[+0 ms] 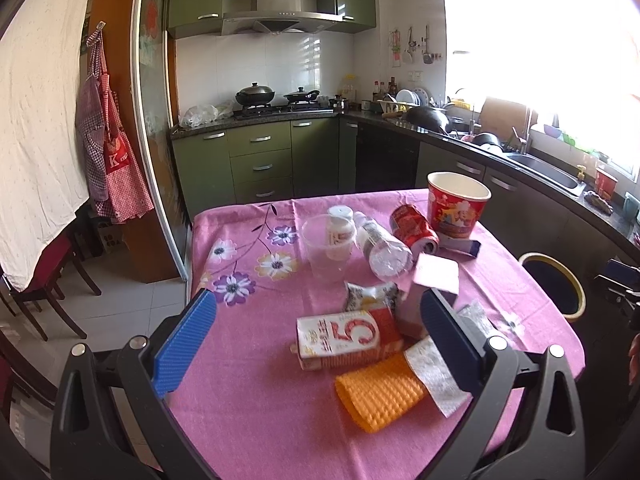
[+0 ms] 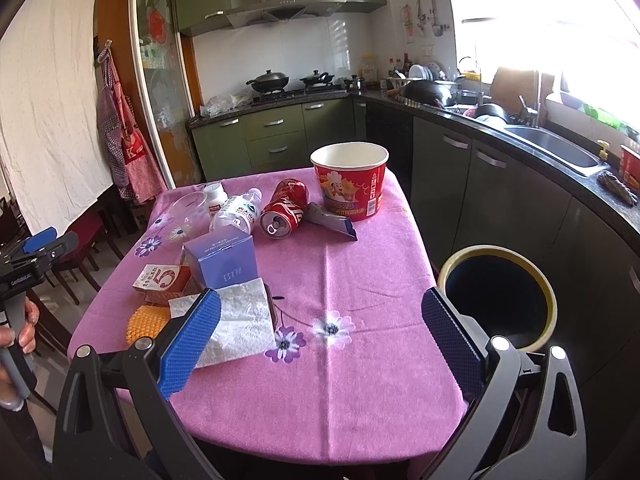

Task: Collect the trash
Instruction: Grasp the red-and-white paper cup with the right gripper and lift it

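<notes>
Both grippers are spread wide and hold nothing: the left gripper (image 1: 320,336) hangs above the near heap of rubbish, and the right gripper (image 2: 320,336) hangs over the bare near part of the table (image 2: 360,380), its jaws far apart.

Biggest of all is the table with its pink flowered cloth, which lies under and ahead of both tools. To the right of the right gripper, just beyond its right finger and lower than the table edge, stands the round bin (image 2: 554,304) with its dark mouth open. I judge it is put there so that each piece needs only a short swing off the table side.

Far ahead of the right gripper stands the red paper bucket (image 2: 349,184), upright. Before it, lying on its side, is the red can (image 2: 285,209), with a plastic bottle (image 2: 237,213) to its left, also lying. Closer, ahead and left, is the purple box (image 2: 224,262), and the white tissue (image 2: 240,326) lies just beside the left finger of this gripper.

Between the fingers of the left gripper lie the red and white carton (image 1: 340,338) and, nearer, the orange mesh piece (image 1: 378,394). The wide opening seems chosen because the carton is broad. No piece is lifted yet, so the collecting looks to be at its start.
</notes>
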`<act>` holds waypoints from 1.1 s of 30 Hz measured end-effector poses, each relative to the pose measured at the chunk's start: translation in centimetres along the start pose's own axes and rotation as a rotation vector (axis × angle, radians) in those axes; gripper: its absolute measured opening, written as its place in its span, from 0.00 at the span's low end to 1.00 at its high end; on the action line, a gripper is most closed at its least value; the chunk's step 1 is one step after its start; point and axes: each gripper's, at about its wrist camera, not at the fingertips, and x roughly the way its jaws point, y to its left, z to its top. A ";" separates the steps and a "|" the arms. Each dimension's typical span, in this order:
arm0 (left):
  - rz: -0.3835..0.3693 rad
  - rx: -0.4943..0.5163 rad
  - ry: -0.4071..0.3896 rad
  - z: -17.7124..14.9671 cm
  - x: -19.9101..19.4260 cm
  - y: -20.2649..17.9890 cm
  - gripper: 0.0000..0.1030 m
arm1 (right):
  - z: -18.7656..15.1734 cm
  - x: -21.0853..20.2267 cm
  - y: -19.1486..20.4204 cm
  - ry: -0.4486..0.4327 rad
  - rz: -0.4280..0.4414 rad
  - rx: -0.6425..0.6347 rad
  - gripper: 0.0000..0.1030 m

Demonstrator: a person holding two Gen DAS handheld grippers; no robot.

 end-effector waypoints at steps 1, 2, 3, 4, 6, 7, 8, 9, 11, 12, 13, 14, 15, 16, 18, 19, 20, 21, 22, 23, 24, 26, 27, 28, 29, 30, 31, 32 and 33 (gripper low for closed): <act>0.000 -0.006 0.004 0.7 0.8 0.4 0.94 | 0.9 0.7 -0.3 0.016 0.007 0.007 0.96; 0.000 -0.014 0.009 1.3 1.6 0.9 0.94 | 2.0 1.4 -0.7 0.037 0.014 0.015 0.96; -0.002 -0.023 0.010 2.0 2.4 1.3 0.94 | 3.3 2.4 -1.2 0.063 0.025 0.025 0.96; -0.001 -0.036 0.014 2.8 3.5 1.9 0.94 | 4.6 3.4 -1.7 0.085 0.036 0.034 0.96; -0.003 -0.064 0.021 4.1 5.4 3.0 0.94 | 7.3 5.6 -2.6 0.136 0.049 0.047 0.96; -0.012 -0.077 0.025 4.7 6.5 3.5 0.94 | 8.7 6.9 -3.1 0.159 0.051 0.049 0.96; -0.014 -0.088 0.032 5.3 7.6 3.9 0.94 | 10.0 8.0 -3.5 0.179 0.047 0.049 0.96; -0.015 -0.097 0.037 5.8 8.7 4.2 0.94 | 11.5 9.5 -4.0 0.203 0.032 0.051 0.96; -0.016 -0.104 0.046 6.9 10.9 4.7 0.94 | 14.3 12.5 -5.3 0.257 0.013 0.065 0.88; -0.013 -0.104 0.050 7.3 11.9 4.9 0.94 | 15.4 13.8 -5.8 0.282 0.011 0.076 0.83; -0.012 -0.104 0.055 7.8 13.2 5.1 0.94 | 16.6 15.5 -6.6 0.314 0.005 0.091 0.79; -0.013 -0.106 0.059 8.0 14.2 5.2 0.94 | 17.7 17.2 -7.5 0.344 -0.003 0.108 0.75; -0.014 -0.108 0.062 8.2 15.0 5.3 0.94 | 18.7 18.9 -8.2 0.375 -0.013 0.123 0.67; -0.016 -0.111 0.067 8.4 16.2 5.5 0.94 | 19.5 20.7 -8.8 0.402 -0.029 0.133 0.64; -0.023 -0.118 0.075 8.4 17.4 5.5 0.94 | 20.6 23.9 -9.9 0.458 -0.057 0.146 0.52; -0.031 -0.122 0.083 8.4 18.2 5.5 0.94 | 21.0 25.5 -10.4 0.487 -0.074 0.156 0.46; -0.036 -0.124 0.091 8.2 18.9 5.4 0.94 | 21.4 26.9 -11.1 0.510 -0.087 0.164 0.43; -0.041 -0.124 0.096 8.0 19.3 5.4 0.94 | 21.6 28.3 -11.5 0.535 -0.104 0.167 0.39; -0.045 -0.120 0.103 7.8 19.9 5.3 0.94 | 21.9 29.5 -11.8 0.551 -0.118 0.168 0.39; -0.045 -0.115 0.106 7.6 20.2 5.2 0.94 | 21.9 30.3 -12.0 0.566 -0.127 0.168 0.38; -0.043 -0.109 0.108 7.4 20.5 5.1 0.94 | 22.0 31.4 -12.2 0.583 -0.136 0.168 0.36; -0.040 -0.099 0.112 7.1 21.0 5.0 0.94 | 21.9 33.1 -12.6 0.614 -0.146 0.173 0.33; -0.041 -0.097 0.114 6.9 21.1 4.9 0.94 | 21.7 33.6 -12.5 0.627 -0.153 0.171 0.31; -0.047 -0.099 0.120 6.7 21.3 5.0 0.94 | 21.5 34.3 -12.5 0.644 -0.161 0.171 0.30; -0.052 -0.101 0.124 6.6 21.4 5.0 0.94 | 21.5 35.0 -12.7 0.661 -0.163 0.174 0.29; -0.059 -0.103 0.127 6.5 21.5 5.0 0.94 | 21.2 35.3 -12.5 0.672 -0.166 0.176 0.25; -0.065 -0.101 0.130 6.4 21.6 5.0 0.94 | 21.1 35.7 -12.4 0.684 -0.173 0.174 0.22; -0.065 -0.098 0.130 6.3 21.6 4.9 0.94 | 20.8 35.9 -12.2 0.689 -0.179 0.173 0.21; -0.064 -0.094 0.130 6.3 21.6 4.9 0.94 | 20.8 36.0 -12.2 0.691 -0.175 0.185 0.14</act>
